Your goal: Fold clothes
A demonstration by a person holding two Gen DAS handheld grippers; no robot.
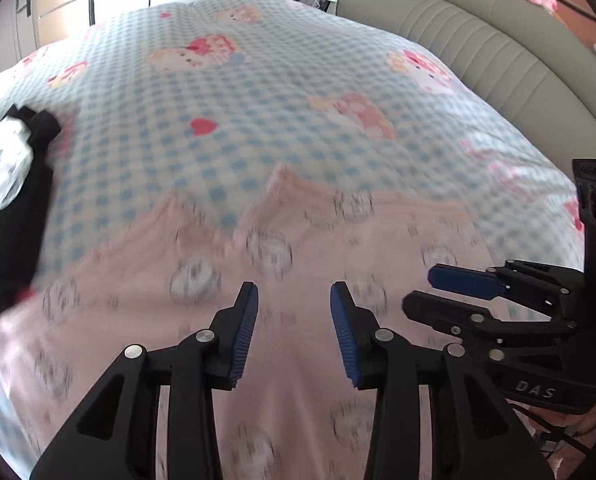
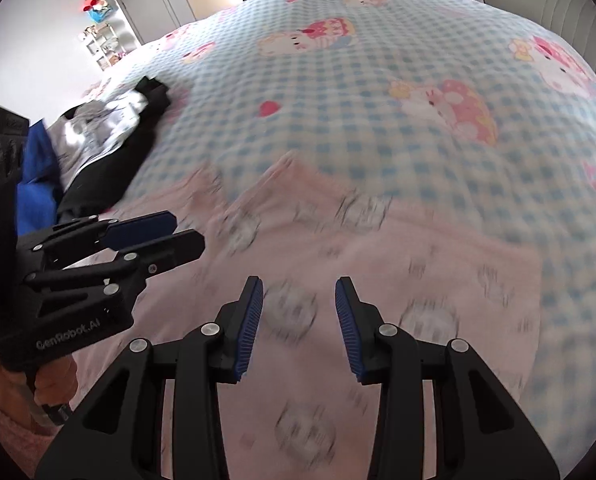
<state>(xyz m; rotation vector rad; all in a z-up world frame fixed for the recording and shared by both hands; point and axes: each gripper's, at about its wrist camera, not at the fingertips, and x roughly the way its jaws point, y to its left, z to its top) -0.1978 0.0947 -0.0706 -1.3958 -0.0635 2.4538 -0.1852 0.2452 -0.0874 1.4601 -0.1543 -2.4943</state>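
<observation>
Nearest in the left wrist view: left gripper [image 1: 294, 332], jaws apart, nothing between them, pink cloth directly below. Same in the right wrist view: right gripper [image 2: 299, 330], jaws apart and empty, also above the pink cloth. Both side by side, close together, pointing the same way, so about equally near to the cloth; left one over its left-middle part, right one over its right-middle part. Under and ahead of both: pink garment [image 1: 282, 280] with pale round prints, spread flat on the bed [image 1: 234, 92], near edge out of view, two pointed ends at the far edge toward the headboard [image 1: 477, 36]. Whether already folded once: not possible to tell, picture blurred. Further left, apart from the jaws: pile of dark and white clothes [image 2: 102, 148].
</observation>
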